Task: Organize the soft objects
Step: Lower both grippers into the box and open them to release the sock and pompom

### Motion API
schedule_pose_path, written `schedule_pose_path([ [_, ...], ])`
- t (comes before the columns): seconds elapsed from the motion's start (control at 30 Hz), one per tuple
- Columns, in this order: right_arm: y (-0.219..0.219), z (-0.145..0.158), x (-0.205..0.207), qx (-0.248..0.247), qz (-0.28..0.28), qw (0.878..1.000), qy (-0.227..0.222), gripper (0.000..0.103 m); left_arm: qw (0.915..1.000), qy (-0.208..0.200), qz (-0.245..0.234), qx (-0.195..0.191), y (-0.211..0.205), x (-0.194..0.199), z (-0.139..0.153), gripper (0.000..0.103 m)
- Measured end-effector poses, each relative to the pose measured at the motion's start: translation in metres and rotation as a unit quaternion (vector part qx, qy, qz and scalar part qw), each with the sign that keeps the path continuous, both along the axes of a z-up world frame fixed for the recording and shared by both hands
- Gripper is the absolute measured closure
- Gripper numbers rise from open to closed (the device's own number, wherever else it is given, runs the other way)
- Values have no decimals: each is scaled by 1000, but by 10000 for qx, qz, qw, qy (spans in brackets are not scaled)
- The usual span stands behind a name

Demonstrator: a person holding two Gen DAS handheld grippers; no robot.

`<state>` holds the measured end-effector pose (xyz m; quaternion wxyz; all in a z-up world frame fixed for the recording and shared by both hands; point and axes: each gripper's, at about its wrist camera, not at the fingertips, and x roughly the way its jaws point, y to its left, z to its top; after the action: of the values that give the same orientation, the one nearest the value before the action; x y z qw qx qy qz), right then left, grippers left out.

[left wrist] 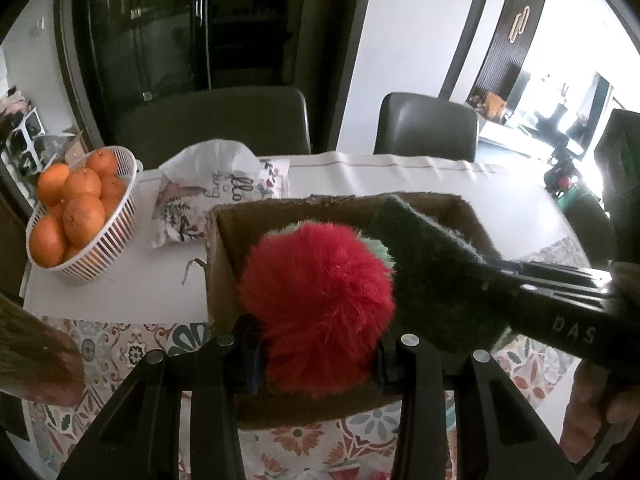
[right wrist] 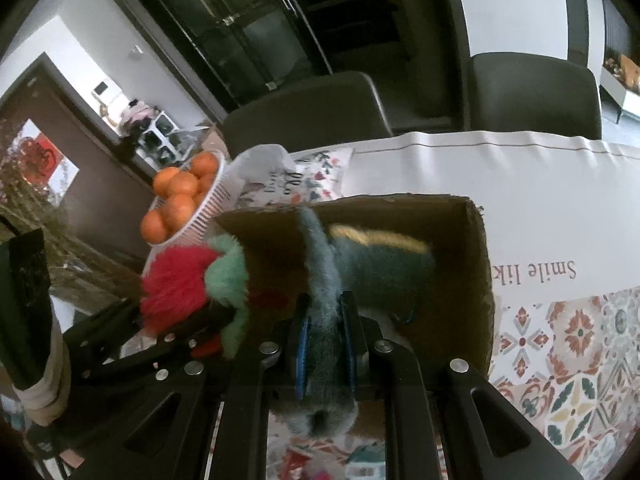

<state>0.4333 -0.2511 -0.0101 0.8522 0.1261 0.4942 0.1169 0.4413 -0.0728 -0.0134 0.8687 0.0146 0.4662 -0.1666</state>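
Observation:
My left gripper (left wrist: 316, 360) is shut on a fluffy red plush with a green top (left wrist: 320, 300) and holds it over the near-left part of an open cardboard box (left wrist: 280, 210). My right gripper (right wrist: 325, 356) is shut on a dark green plush toy (right wrist: 328, 344) whose body hangs into the box (right wrist: 476, 264). In the left wrist view the green plush (left wrist: 432, 256) and the right gripper's black body cross from the right. In the right wrist view the red plush (right wrist: 176, 284) and the left gripper sit at the left.
A white basket of oranges (left wrist: 108, 248) stands at the table's left. A printed fabric pouch (left wrist: 208, 200) lies behind the box. A patterned cloth (right wrist: 568, 344) covers the near table. Two dark chairs (left wrist: 424, 128) stand at the far edge.

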Motion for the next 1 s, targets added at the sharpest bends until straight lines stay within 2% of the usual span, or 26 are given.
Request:
schedule_pose_path([
  [0.27,-5,-18,16,-417,-149,9988,208,87,9993,300,28,207,-6,11,-25,60],
  [0.37,-4,-21,22,-692,-164,9973,190,86,9989,334,68,313,-6,13,-29,43],
  [0.4,-5,-22,24,-692,-144,9973,179,84,9987,334,94,361,-7,13,-29,38],
  [0.43,-5,-22,26,-717,-123,9972,179,82,9988,311,90,359,-7,13,-29,38],
  [0.47,-6,-22,28,-743,-119,9970,197,71,9989,308,71,342,-6,13,-28,38],
  [0.5,-6,-21,28,-735,-116,9970,205,56,9989,310,73,342,-7,13,-27,36],
  [0.57,-7,-19,27,-733,-131,9971,143,49,9988,293,96,372,-7,12,-24,32],
  [1.0,-10,16,-3,-1018,-250,9943,-175,45,9986,0,244,467,-6,-18,4,25],
])
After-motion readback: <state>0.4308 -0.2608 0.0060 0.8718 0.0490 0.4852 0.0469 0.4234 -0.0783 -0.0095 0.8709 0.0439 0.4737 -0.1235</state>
